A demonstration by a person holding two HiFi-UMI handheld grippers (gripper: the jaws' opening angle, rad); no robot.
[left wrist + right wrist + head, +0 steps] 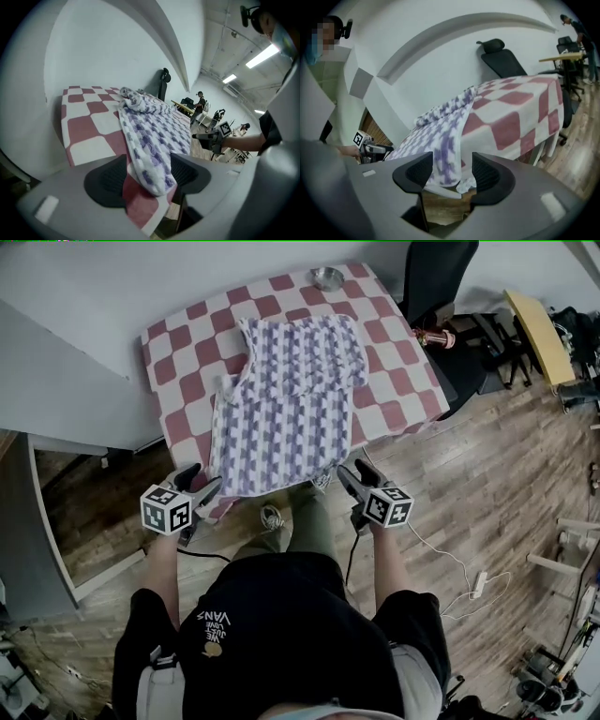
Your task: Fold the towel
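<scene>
A purple-and-white patterned towel (286, 399) lies partly folded on a table under a red-and-white checked cloth (394, 362), its near edge hanging over the front. My left gripper (202, 481) is at the towel's near left corner. In the left gripper view that corner (145, 140) droops between the open jaws (149, 176), and the pads do not press on it. My right gripper (354, 470) is at the near right corner. In the right gripper view the hanging towel edge (445, 136) sits in the gap of the open jaws (451, 173).
A small metal bowl (326, 278) stands at the table's far edge. A black office chair (436, 277) is behind the table's right corner, and a yellow tabletop (539, 334) lies farther right. A cable with a power strip (478, 584) runs over the wooden floor.
</scene>
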